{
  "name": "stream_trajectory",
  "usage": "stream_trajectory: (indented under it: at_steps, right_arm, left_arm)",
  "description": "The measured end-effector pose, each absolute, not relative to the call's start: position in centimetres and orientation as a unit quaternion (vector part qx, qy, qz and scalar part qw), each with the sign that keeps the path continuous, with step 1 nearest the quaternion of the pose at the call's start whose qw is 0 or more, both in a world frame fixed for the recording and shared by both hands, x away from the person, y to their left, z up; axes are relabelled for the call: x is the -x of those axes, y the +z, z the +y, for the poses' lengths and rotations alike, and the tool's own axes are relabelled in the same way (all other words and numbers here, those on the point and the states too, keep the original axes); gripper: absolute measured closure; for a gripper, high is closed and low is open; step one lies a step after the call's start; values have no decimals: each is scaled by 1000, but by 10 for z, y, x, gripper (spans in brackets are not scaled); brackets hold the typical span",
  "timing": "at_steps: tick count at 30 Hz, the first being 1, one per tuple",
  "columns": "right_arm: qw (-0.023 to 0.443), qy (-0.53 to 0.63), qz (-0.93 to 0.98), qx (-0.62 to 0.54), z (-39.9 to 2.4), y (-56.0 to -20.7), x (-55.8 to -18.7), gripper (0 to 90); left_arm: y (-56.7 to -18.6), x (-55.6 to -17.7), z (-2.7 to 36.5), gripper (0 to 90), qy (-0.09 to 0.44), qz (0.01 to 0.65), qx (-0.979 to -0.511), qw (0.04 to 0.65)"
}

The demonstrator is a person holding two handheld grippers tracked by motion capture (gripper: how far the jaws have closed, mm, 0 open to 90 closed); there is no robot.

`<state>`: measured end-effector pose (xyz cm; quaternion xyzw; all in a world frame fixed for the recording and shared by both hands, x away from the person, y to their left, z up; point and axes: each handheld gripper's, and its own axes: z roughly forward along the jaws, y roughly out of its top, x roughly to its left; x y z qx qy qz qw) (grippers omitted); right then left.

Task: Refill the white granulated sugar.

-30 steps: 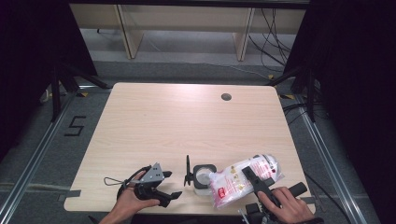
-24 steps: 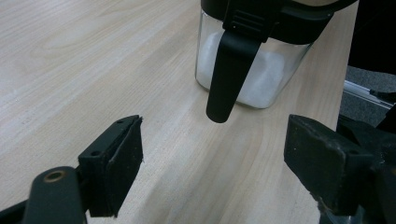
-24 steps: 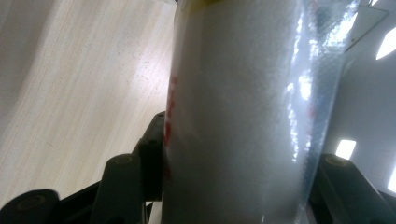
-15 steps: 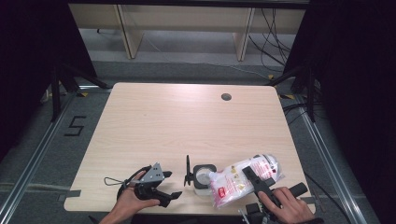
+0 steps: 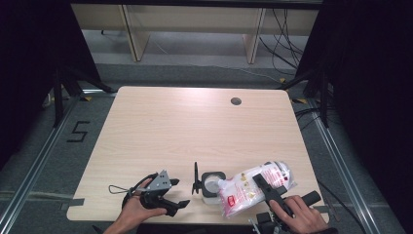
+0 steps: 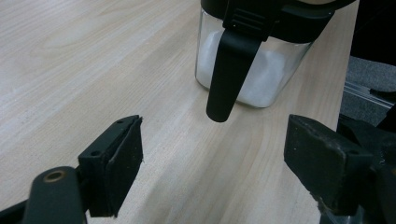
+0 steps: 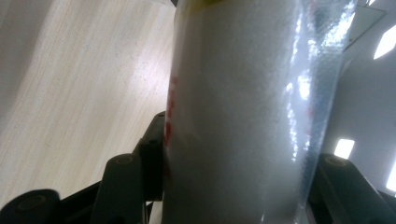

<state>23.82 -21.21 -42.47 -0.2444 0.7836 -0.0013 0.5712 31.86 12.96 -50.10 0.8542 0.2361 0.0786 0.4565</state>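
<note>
A clear square jar point(image 5: 213, 185) of white granules stands near the table's front edge, its black lid point(image 5: 196, 178) flipped up on the left side. In the left gripper view the jar point(image 6: 252, 70) is just ahead, a black lid tab point(image 6: 231, 70) hanging down its front. My left gripper point(image 5: 179, 192) rests on the table left of the jar, open, nothing between its jaws point(image 6: 215, 168). My right gripper point(image 5: 261, 187) is shut on a clear plastic bag point(image 5: 253, 187) of white granules with red print, tilted with one end at the jar's mouth. The bag point(image 7: 243, 116) sits between both pads point(image 7: 152, 158).
The light wooden table point(image 5: 195, 126) has a round cable hole point(image 5: 236, 101) at the back right. A "5" is taped on the floor point(image 5: 78, 131) to the left. Shelf legs and cables stand beyond the far edge. Both hands are at the front edge.
</note>
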Motion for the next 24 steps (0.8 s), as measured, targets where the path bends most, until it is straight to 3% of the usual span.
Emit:
stream_trajectory:
  at_steps: [24]
  right_arm:
    - [569,-5,787,240,-212,-424,-237,497]
  left_arm:
    - [-501,-316,128,193,62,254,-847,464]
